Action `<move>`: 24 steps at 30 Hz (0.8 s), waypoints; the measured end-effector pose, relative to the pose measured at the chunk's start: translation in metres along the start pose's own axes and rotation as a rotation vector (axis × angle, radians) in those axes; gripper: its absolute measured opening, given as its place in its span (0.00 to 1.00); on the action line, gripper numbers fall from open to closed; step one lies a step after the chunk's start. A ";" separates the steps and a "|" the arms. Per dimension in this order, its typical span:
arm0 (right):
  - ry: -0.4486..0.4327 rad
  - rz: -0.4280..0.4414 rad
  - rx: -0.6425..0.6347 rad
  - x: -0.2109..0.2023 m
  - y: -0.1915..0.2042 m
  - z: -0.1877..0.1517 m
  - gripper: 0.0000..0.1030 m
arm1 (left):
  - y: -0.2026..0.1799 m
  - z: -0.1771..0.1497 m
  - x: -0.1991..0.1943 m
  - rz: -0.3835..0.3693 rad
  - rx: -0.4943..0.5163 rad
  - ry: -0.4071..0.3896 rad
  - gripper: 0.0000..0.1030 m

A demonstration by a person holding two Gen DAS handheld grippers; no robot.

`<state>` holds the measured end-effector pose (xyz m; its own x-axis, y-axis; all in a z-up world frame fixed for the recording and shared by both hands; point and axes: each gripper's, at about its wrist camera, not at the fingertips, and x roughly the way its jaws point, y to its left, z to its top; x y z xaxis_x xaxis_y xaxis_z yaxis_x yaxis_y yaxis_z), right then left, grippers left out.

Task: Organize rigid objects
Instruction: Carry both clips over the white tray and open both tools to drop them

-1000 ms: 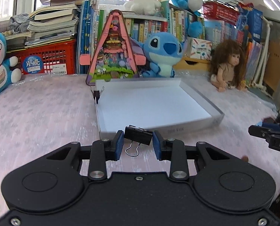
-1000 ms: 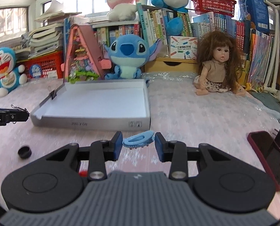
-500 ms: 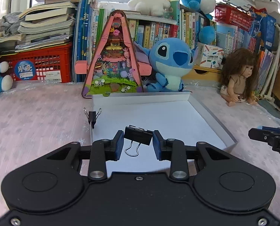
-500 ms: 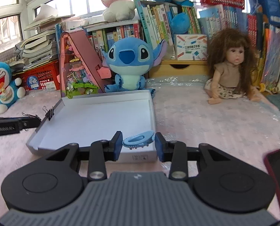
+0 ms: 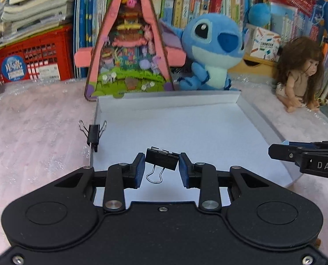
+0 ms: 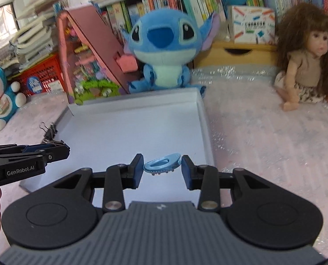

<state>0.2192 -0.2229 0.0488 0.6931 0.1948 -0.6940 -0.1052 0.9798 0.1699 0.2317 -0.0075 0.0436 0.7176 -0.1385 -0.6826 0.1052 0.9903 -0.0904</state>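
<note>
Both hands have moved in since a second ago, so each load now hangs over the white tray [image 5: 247, 110] instead of short of its front wall. On the left, the left gripper [image 5: 161, 168] is clamped on a black binder clip [image 5: 162, 159]; on the right, the right gripper [image 6: 162, 169] pinches a blue hair clip [image 6: 161, 166]. Looks to me like all that's left is letting go, and another binder clip [image 5: 93, 133] already sits on the tray's left rim.

probably a child's room: plush toys [image 6: 164, 50], doll [image 6: 307, 66], crowded bookshelves [image 5: 186, 6]
</note>
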 end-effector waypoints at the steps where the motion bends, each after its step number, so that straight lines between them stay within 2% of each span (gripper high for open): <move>1: 0.009 -0.001 0.002 0.005 0.001 0.000 0.41 | 0.001 -0.001 0.005 0.004 -0.005 0.010 0.30; 14: 0.065 -0.022 0.004 0.033 0.005 -0.002 0.41 | 0.006 -0.013 0.026 0.037 -0.010 0.055 0.30; 24: 0.078 -0.031 -0.001 0.038 0.006 -0.004 0.41 | 0.003 -0.016 0.028 0.048 0.006 0.050 0.30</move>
<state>0.2419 -0.2090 0.0207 0.6380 0.1674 -0.7516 -0.0857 0.9855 0.1467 0.2412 -0.0080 0.0131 0.6867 -0.0900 -0.7214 0.0757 0.9958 -0.0522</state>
